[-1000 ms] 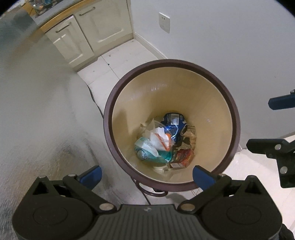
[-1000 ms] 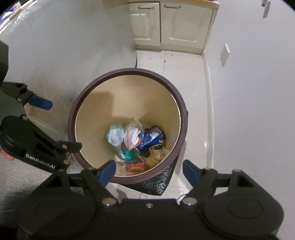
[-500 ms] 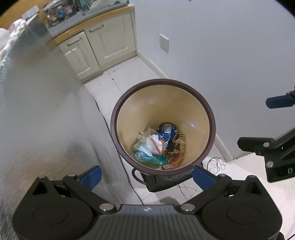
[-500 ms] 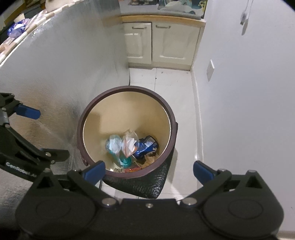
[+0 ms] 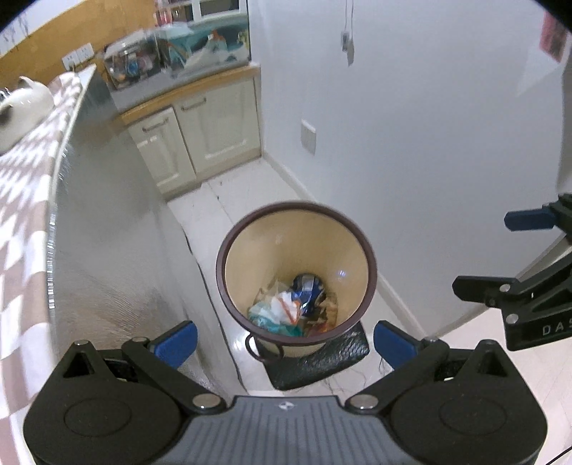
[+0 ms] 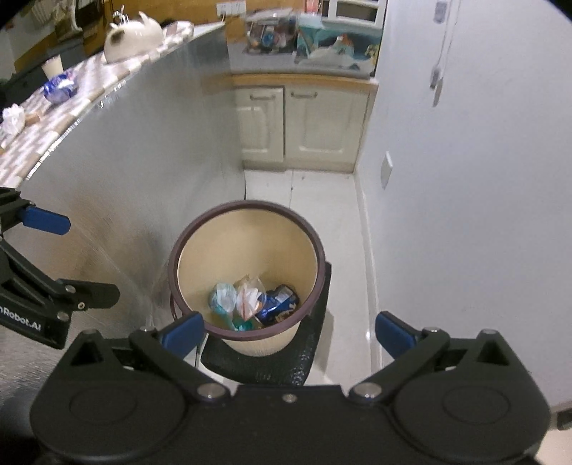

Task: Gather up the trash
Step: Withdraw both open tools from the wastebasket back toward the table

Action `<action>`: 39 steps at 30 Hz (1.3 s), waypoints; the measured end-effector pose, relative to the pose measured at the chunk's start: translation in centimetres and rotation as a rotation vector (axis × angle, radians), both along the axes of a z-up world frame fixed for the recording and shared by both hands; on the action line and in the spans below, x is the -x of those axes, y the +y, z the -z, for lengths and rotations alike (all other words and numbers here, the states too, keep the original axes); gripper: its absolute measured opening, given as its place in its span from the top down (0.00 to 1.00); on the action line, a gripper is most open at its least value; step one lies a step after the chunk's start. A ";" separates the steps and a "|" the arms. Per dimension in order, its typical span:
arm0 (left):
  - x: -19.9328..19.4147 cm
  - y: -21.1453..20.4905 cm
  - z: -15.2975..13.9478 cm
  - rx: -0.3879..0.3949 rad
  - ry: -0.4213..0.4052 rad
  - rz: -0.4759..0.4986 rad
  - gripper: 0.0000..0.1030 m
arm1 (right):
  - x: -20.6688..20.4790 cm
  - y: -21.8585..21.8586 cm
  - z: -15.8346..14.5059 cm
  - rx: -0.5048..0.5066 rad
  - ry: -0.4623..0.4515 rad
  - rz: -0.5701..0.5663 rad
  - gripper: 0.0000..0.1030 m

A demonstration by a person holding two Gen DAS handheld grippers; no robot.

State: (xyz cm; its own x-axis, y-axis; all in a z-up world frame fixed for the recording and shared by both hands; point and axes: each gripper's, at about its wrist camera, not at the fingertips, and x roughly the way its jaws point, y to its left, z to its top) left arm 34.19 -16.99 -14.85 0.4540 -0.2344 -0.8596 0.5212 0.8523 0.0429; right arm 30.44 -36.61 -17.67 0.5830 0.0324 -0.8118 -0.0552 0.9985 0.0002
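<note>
A cream trash bin with a dark brown rim (image 5: 228,246) stands on the floor on a black mat (image 5: 321,361). It also shows in the right wrist view (image 6: 246,205). Crumpled wrappers and bags (image 5: 293,307) lie at its bottom, also seen from the right (image 6: 254,297). My left gripper (image 5: 284,341) is open and empty, high above the bin. My right gripper (image 6: 287,331) is open and empty, also high above it. On the checkered tabletop (image 6: 89,86) lie a blue wrapper (image 6: 60,89) and a white crumpled piece (image 6: 12,120).
A silver-sided counter (image 5: 107,229) curves along the left of the bin. A white wall (image 5: 411,143) is on the right. Cream cabinets (image 6: 304,128) stand at the back with clutter on top. A white teapot (image 6: 134,34) and a cup (image 6: 53,66) sit on the tabletop.
Both grippers have risen well away from the bin, which looks smaller now. The tabletop and cabinet top have come into view. Both stay open.
</note>
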 end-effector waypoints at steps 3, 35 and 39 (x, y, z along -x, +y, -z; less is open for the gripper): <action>1.4 0.4 -1.5 0.022 -0.050 -0.004 0.00 | 1.5 -0.2 -1.3 -0.003 -0.044 0.013 0.00; 6.0 22.4 -15.6 0.256 -0.564 -0.338 0.00 | 4.7 7.5 -12.2 -0.254 -0.594 0.071 0.00; 4.7 27.0 -16.2 0.245 -0.590 -0.427 0.00 | 2.6 10.7 -13.2 -0.264 -0.612 0.028 0.00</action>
State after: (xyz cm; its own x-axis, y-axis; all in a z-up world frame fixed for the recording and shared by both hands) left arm 29.48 9.98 1.36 0.9152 -0.0883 -0.3933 0.0942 0.9955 -0.0043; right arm 27.84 -25.93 -4.47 0.9396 0.1624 -0.3013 -0.0967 0.9703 0.2216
